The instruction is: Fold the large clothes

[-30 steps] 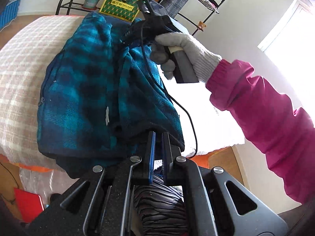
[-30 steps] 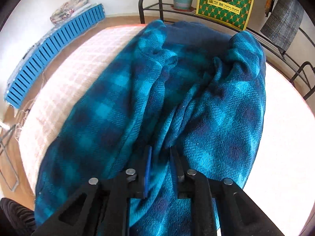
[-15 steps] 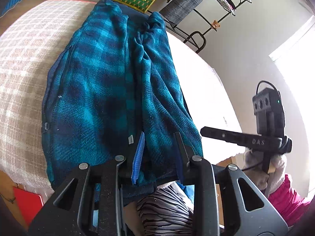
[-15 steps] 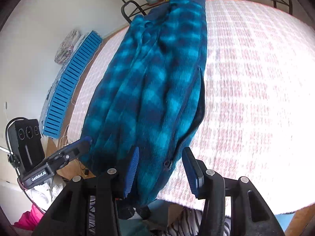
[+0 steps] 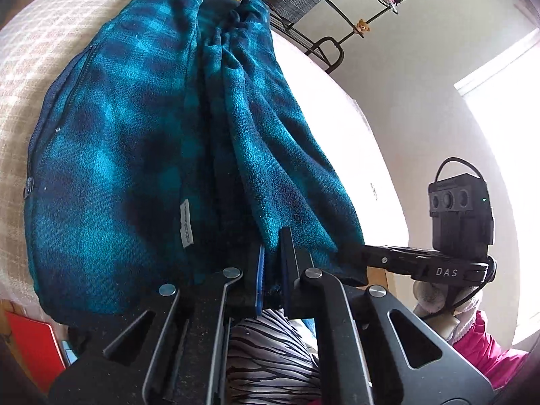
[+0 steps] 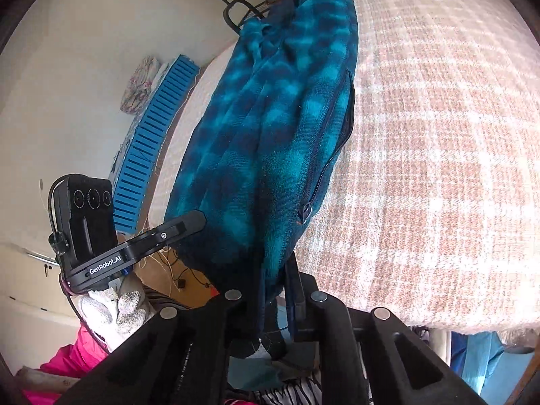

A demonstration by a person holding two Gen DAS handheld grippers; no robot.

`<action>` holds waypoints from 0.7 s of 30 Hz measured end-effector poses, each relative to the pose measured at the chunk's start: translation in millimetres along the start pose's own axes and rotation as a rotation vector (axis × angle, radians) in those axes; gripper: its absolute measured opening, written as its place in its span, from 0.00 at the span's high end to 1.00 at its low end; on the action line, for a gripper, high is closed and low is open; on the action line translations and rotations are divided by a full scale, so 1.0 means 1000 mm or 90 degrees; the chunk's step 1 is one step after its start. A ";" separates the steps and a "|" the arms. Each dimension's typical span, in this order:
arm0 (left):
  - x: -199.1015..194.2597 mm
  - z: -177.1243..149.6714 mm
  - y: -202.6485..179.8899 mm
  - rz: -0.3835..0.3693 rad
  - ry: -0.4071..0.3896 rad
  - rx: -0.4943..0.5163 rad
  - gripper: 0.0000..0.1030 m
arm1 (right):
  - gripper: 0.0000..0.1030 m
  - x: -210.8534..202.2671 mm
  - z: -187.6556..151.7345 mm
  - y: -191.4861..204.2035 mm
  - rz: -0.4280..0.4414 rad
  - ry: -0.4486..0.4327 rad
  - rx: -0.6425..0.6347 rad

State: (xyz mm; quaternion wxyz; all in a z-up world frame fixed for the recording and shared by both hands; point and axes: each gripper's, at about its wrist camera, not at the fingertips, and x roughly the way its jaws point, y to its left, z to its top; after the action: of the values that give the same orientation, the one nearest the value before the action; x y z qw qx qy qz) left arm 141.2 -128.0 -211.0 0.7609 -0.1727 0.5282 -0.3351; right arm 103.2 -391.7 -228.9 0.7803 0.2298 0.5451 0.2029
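Observation:
A teal and navy plaid fleece jacket (image 5: 141, 141) lies folded lengthwise on a checked bedspread (image 5: 37, 44), with its zipper along one edge. My left gripper (image 5: 271, 263) is shut on the near hem, on the folded-over side. My right gripper (image 6: 270, 290) is shut on the near hem close to the zipper pull (image 6: 305, 211). The jacket (image 6: 270, 128) stretches away from both grippers toward the far end of the bed. Each gripper shows in the other's view: the right one (image 5: 371, 256) at right, the left one (image 6: 175, 227) at left.
The pink and white checked bedspread (image 6: 438, 168) covers the bed to the right of the jacket. A black metal rack (image 5: 341, 10) with a green and yellow box stands beyond the far end. A blue slatted panel (image 6: 152, 135) leans by the left wall.
A second ago the right gripper was on the middle of the jacket. It came back to the near edge, open, beside the left gripper. Both grippers have since closed on the near hem.

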 end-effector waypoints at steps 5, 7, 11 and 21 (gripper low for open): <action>0.029 -0.016 0.006 0.072 0.047 0.034 0.95 | 0.95 0.040 -0.007 -0.003 -0.106 0.047 -0.030; 0.022 -0.017 -0.002 0.085 0.040 0.062 0.95 | 0.92 0.042 -0.006 0.000 -0.106 0.048 -0.041; 0.000 -0.020 -0.019 0.099 0.024 0.102 0.90 | 0.72 0.013 0.004 0.015 -0.098 0.020 -0.081; -0.048 0.002 -0.047 0.061 -0.020 0.158 0.86 | 0.69 -0.047 0.091 0.022 -0.169 -0.148 -0.152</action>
State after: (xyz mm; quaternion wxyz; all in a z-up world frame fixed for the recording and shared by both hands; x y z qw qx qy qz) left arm 117.4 -128.4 -148.6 0.7997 -0.0568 0.4786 -0.3581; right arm 172.5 -412.9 -153.5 0.8795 0.0837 0.4489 0.1340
